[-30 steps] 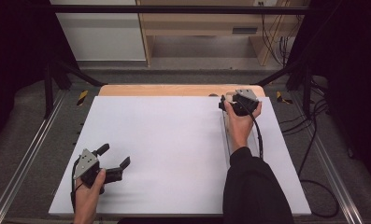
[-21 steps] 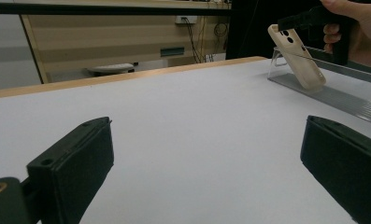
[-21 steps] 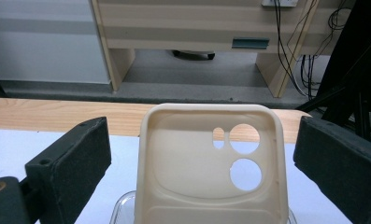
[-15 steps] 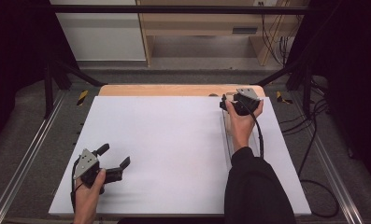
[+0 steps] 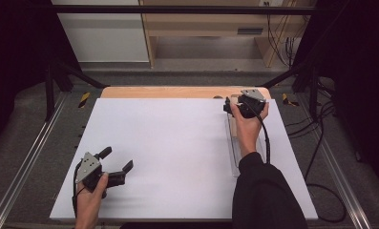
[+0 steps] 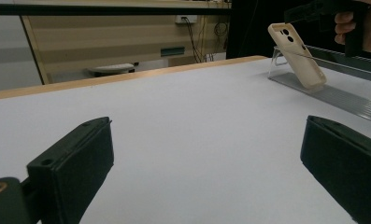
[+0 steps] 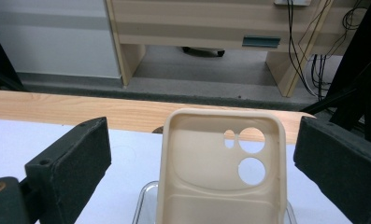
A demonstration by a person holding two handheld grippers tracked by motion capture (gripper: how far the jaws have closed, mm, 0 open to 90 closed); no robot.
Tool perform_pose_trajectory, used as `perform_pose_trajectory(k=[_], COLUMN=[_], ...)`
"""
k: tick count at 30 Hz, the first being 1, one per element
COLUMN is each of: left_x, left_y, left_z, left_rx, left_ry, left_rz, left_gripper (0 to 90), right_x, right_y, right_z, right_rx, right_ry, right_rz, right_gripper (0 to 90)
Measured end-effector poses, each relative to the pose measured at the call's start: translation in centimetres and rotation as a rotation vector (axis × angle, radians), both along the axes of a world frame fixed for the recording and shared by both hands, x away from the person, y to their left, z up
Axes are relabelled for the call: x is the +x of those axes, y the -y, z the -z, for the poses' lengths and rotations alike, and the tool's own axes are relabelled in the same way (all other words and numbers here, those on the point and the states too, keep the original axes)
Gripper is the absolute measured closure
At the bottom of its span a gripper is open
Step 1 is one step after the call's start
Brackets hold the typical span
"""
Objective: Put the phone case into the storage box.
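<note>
Two wide-open jaws of my right gripper (image 7: 199, 158) flanked the beige silicone phone case (image 7: 220, 165) at the far right; I judged centring before squeezing wisest. Left gripper (image 5: 115, 163) idled open, near.

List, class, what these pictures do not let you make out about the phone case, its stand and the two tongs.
- Phone case: bottom cut off by the right gripper view's lower edge; in the high view the right tongs and hand cover it.
- Clear stand: far end cut off by the left gripper view's right edge.
- Whether the right tongs touch the case: cannot tell; jaws stand apart either side.
- Left tongs: open, holding nothing.
</note>
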State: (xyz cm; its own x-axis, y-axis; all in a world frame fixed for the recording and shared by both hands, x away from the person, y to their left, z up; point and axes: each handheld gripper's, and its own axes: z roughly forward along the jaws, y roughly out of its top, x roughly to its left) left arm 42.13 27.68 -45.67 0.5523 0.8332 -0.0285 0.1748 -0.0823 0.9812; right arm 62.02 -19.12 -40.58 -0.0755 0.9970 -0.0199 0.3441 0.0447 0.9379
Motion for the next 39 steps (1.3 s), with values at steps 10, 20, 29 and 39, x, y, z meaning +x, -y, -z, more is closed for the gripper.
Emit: perform_pose_trajectory(k=[10, 20, 29, 39], left_x=[0.1, 0.1, 0.1, 0.1], left_y=[0.1, 0.1, 0.1, 0.1], left_z=[0.0, 0.1, 0.1, 0.1], left_rx=[-0.001, 0.002, 0.001, 0.001], left_ry=[-0.002, -0.003, -0.005, -0.007], left_rz=[0.009, 0.010, 0.008, 0.010], left_gripper=[2.1, 2.1, 2.1, 2.1], right_x=[-0.6, -1.4, -2.0, -2.6], right_y=[-0.1, -0.5, 0.1, 0.6], right_z=[-0.8, -1.6, -2.2, -2.9], right_rx=[0.012, 0.019, 0.042, 0.072], right_ry=[-0.033, -0.064, -0.078, -0.082], right_rz=[-0.011, -0.046, -0.058, -0.063], right_gripper=[4.2, 5.0, 5.0, 5.1])
